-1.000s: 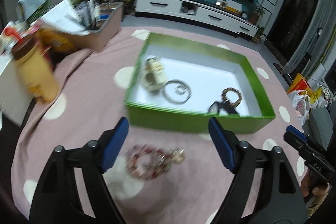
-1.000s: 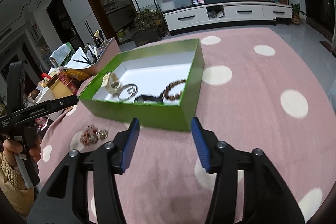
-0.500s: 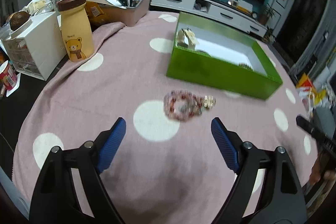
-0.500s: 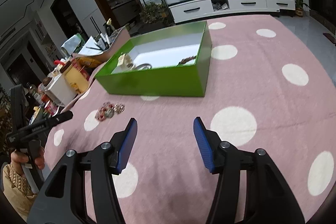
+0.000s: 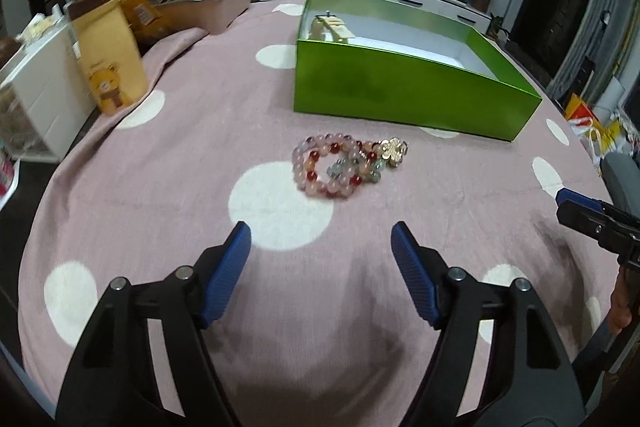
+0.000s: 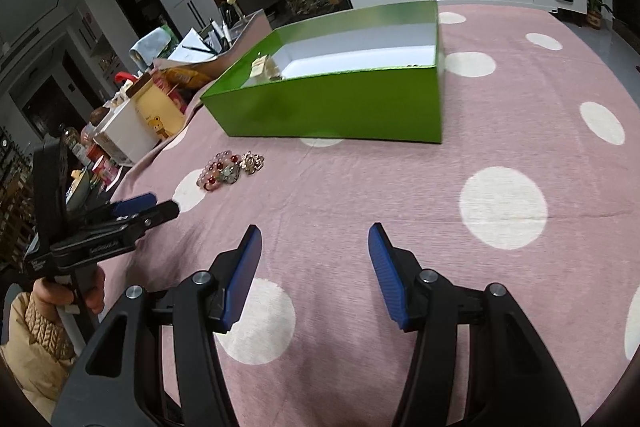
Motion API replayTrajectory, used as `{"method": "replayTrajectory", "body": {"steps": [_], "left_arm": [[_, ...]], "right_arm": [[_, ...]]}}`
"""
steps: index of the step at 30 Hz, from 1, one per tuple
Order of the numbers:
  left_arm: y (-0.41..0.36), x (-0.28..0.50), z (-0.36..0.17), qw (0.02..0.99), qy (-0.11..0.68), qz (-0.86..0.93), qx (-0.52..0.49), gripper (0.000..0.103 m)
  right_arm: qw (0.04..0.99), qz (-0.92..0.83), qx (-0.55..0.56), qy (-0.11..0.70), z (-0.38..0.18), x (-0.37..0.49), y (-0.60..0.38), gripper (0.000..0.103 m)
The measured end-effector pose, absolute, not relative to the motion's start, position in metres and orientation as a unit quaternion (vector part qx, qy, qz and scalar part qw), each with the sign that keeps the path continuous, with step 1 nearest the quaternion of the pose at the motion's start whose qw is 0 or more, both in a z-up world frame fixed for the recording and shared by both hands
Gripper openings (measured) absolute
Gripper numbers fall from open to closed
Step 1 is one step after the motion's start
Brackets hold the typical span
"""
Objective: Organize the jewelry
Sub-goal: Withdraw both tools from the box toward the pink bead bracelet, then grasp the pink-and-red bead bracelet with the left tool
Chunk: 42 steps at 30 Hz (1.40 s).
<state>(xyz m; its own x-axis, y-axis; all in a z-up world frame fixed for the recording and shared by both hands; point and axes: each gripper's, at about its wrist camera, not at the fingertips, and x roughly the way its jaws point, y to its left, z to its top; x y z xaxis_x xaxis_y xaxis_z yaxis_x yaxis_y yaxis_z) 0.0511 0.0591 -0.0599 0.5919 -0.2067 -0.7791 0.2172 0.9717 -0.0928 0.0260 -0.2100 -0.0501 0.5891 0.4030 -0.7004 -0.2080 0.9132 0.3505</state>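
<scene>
Left fingers (image 5: 240,251) spread wide, empty, beaded bracelets (image 5: 340,167) ahead between them, right fingers (image 6: 244,259) likewise apart, empty

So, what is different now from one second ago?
Both grippers, left gripper and right gripper, pulled back from the green box, open and empty. Nothing was gripped or released. The bead bracelets lie where they were on the pink cloth; the box has not moved.
</scene>
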Motion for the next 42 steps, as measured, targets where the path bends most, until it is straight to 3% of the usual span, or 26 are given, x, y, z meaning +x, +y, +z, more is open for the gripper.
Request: {"method": "replayTrajectory", "body": {"steps": [5, 11, 17, 19, 21, 23, 32, 42], "left_arm": [[0.05, 0.07, -0.067, 0.887, 0.44, -0.135, 0.031, 0.058], [0.04, 0.088, -0.07, 0.88, 0.438, -0.174, 0.051, 0.053], [0.035, 0.1, -0.073, 0.869, 0.446, -0.202, 0.072, 0.025], [0.036, 0.1, -0.072, 0.868, 0.445, -0.207, 0.073, 0.024], [0.037, 0.098, -0.072, 0.867, 0.444, -0.215, 0.072, 0.013], [0.037, 0.095, -0.073, 0.866, 0.444, -0.219, 0.075, 0.009], [0.078, 0.085, -0.054, 0.885, 0.416, -0.202, -0.057, 0.007], [0.1, 0.063, -0.033, 0.896, 0.38, -0.189, -0.128, 0.007]], "right_arm": [[0.879, 0.175, 0.114, 0.429, -0.057, 0.032, -0.205, 0.056], [0.875, 0.175, 0.111, 0.438, -0.061, 0.039, -0.201, 0.056], [0.873, 0.177, 0.105, 0.442, -0.063, 0.042, -0.197, 0.056], [0.872, 0.177, 0.105, 0.444, -0.064, 0.043, -0.196, 0.056], [0.872, 0.177, 0.103, 0.445, -0.064, 0.044, -0.195, 0.056], [0.872, 0.178, 0.102, 0.445, -0.064, 0.045, -0.194, 0.056], [0.87, 0.202, 0.076, 0.444, -0.061, 0.053, -0.174, 0.056], [0.871, 0.224, 0.024, 0.436, -0.065, 0.091, -0.133, 0.056]]}}
